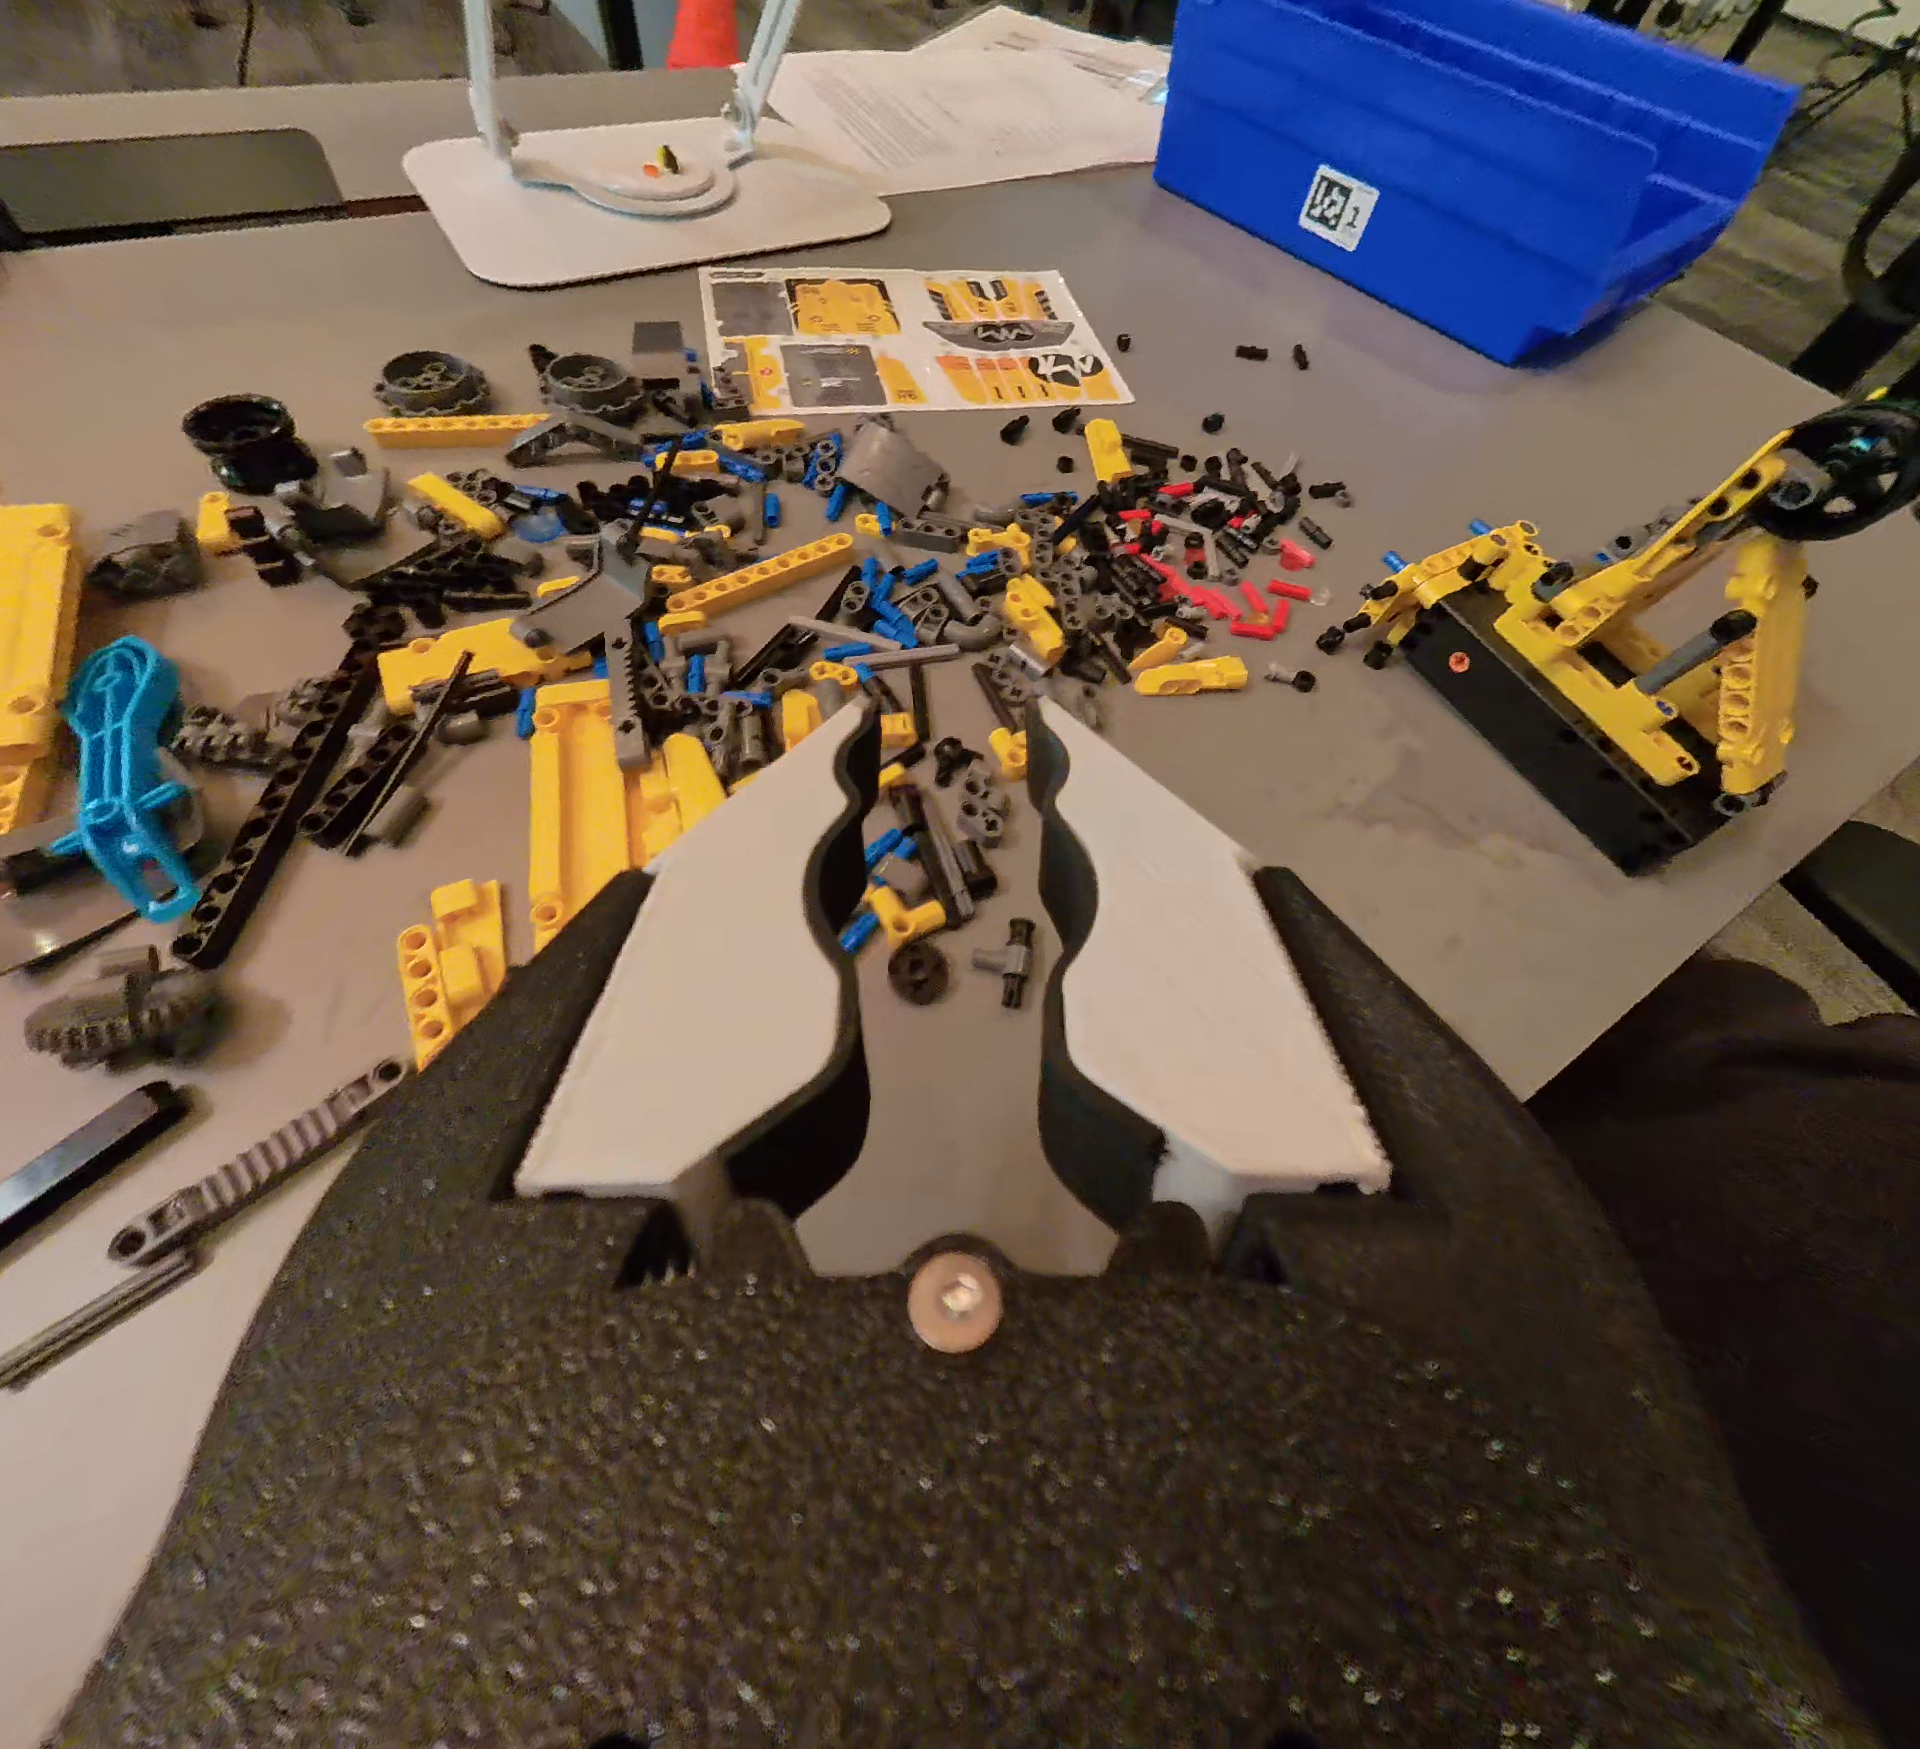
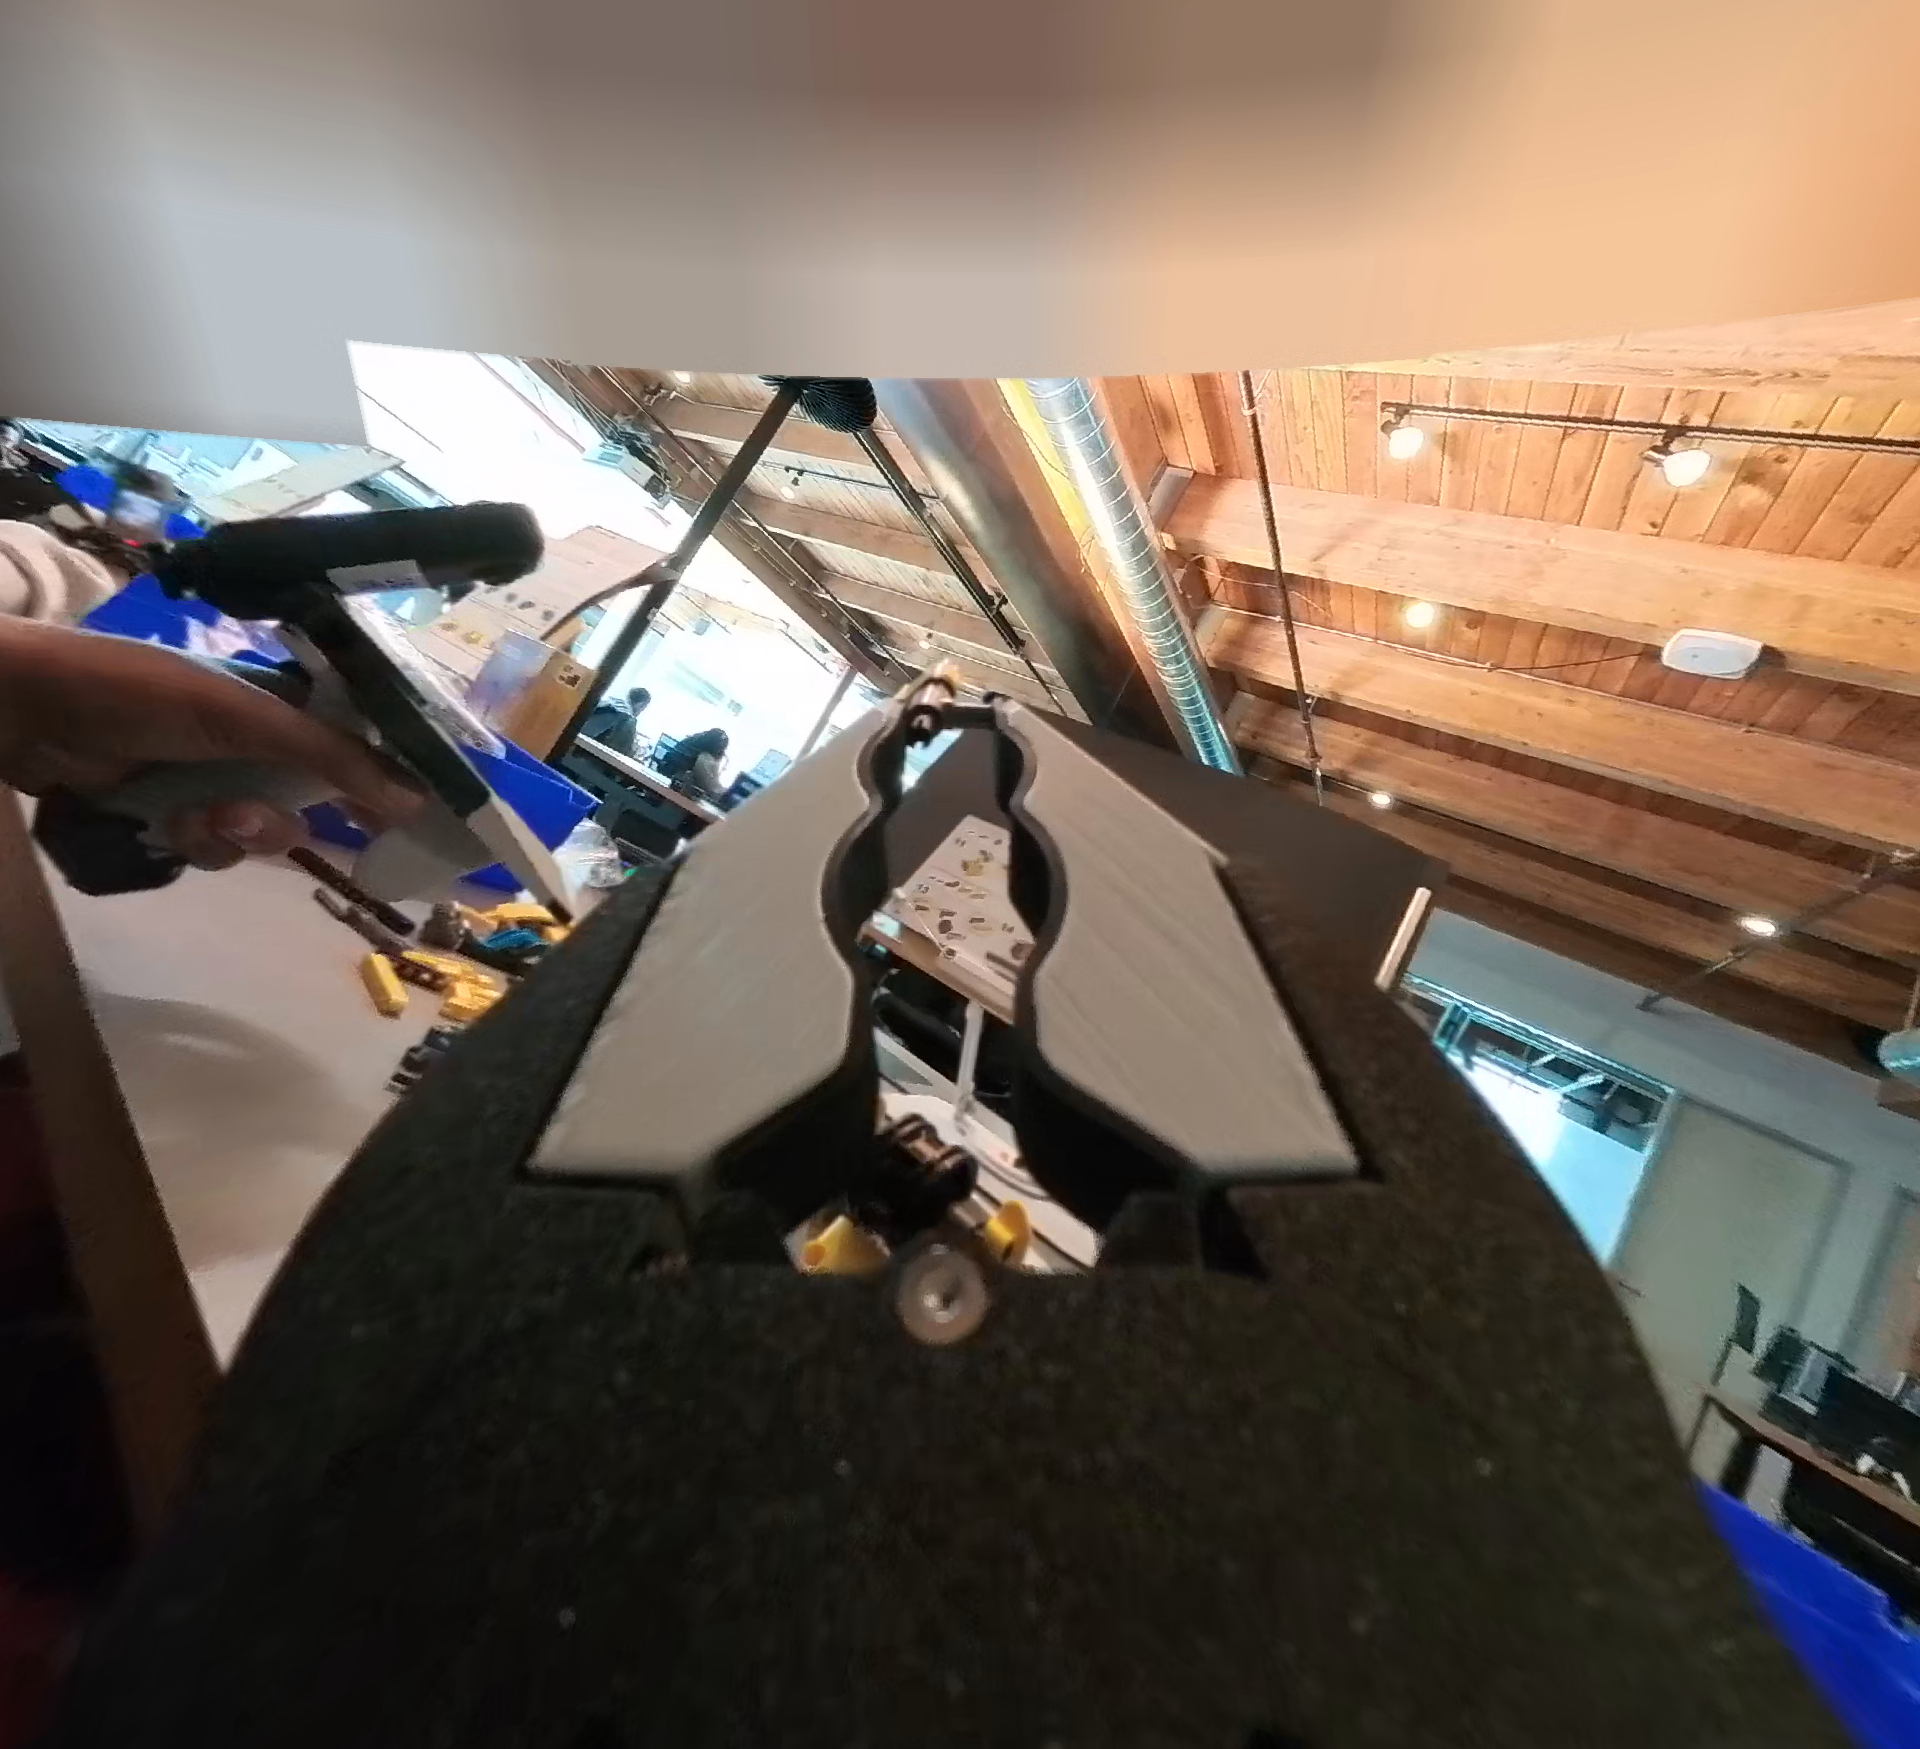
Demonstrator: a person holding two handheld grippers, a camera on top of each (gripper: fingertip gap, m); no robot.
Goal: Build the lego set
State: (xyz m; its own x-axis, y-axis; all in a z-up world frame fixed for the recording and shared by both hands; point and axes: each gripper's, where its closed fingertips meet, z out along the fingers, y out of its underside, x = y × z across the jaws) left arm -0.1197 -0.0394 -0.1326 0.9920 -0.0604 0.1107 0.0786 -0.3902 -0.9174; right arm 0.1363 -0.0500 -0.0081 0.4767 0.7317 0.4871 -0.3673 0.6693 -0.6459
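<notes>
My left gripper [image 1: 951, 723] is open and empty, low over a grey table [image 1: 1299, 826]. It hovers at the near edge of a heap of loose yellow, black, grey, blue and red building-toy pieces [image 1: 790, 598]. Between its fingers lie a yellow connector [image 1: 906, 915], a black round piece [image 1: 920, 972] and a grey-black connector [image 1: 1008, 956]. A part-built yellow and black model [image 1: 1590, 660] stands to the right. My right gripper [image 2: 951, 712] points up toward the ceiling, shut on a small black pin with a tan end [image 2: 928, 700]. A hand [image 2: 156, 743] holds the left gripper at that view's left.
A blue bin [image 1: 1455, 141] stands at the back right, a sticker sheet [image 1: 914, 338] behind the heap, and a white stand base [image 1: 644, 224] at the back. A teal piece [image 1: 125, 774] and long black beams [image 1: 281, 816] lie left. The table's edge runs close on the right. Tip to tip, the grippers are about 30 centimeters apart.
</notes>
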